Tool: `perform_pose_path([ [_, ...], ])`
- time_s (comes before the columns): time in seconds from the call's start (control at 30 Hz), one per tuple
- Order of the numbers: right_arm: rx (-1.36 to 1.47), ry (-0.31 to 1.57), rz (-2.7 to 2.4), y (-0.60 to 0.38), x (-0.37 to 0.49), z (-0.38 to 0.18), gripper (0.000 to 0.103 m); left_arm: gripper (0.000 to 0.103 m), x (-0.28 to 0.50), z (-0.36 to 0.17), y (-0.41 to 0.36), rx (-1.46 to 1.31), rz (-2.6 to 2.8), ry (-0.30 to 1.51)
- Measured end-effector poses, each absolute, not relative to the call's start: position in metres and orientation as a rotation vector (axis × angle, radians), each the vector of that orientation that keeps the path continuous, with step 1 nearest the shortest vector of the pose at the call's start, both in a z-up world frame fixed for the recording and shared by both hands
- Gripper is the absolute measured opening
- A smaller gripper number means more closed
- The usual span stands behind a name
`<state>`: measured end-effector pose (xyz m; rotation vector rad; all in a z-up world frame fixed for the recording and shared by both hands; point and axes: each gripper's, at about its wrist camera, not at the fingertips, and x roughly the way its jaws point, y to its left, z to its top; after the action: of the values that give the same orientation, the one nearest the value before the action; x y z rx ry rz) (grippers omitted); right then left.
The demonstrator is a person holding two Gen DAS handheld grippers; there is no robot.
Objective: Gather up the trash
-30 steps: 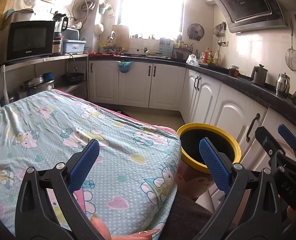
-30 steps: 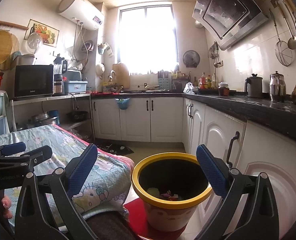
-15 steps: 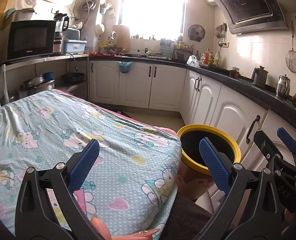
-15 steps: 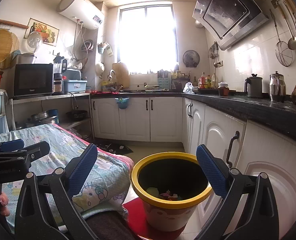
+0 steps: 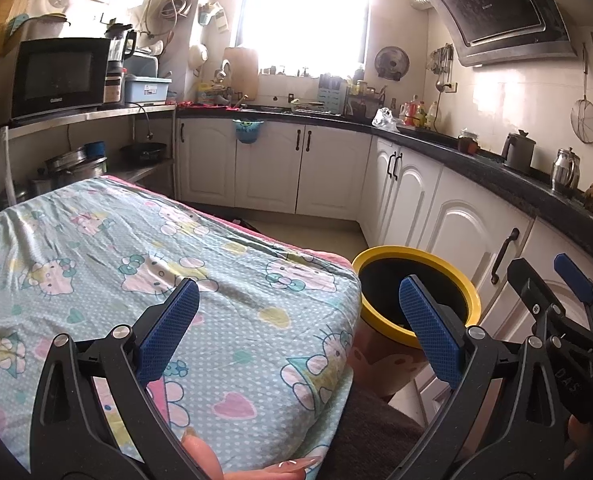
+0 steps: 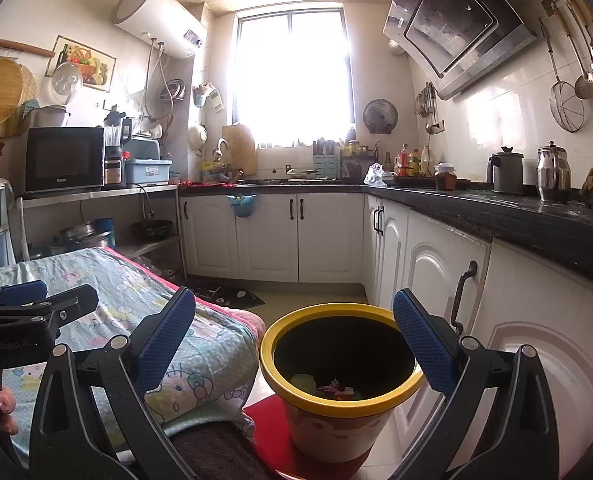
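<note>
A trash bin with a yellow rim (image 6: 338, 396) stands on the floor beside the table; it also shows in the left wrist view (image 5: 420, 330). Small bits of trash (image 6: 330, 390) lie at its bottom. My right gripper (image 6: 294, 338) is open and empty, held just above and before the bin. My left gripper (image 5: 296, 330) is open and empty, above the near right corner of the table covered by a cartoon-cat cloth (image 5: 116, 264). No trash shows on the cloth. Each gripper shows at the edge of the other's view.
White cabinets (image 6: 428, 280) under a dark counter (image 6: 516, 212) run along the right and the back. A metal shelf with a microwave (image 6: 64, 164) stands at the left. A red mat (image 6: 268, 432) lies under the bin. Pots and kettles stand on the counter.
Both grippers have drifted only slightly; the views are almost the same. Both stay open and empty.
</note>
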<state>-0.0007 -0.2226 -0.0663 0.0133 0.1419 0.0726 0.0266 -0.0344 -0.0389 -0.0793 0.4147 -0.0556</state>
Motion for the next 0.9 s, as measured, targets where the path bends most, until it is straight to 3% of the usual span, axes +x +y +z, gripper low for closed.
perform_pose_path([
  [0.9,0.014,0.138,0.075,-0.2222,0.0007,-0.0686,0.097,0.092,0.0264,-0.0408,-0.0305,-0.078,-0.059,0.413],
])
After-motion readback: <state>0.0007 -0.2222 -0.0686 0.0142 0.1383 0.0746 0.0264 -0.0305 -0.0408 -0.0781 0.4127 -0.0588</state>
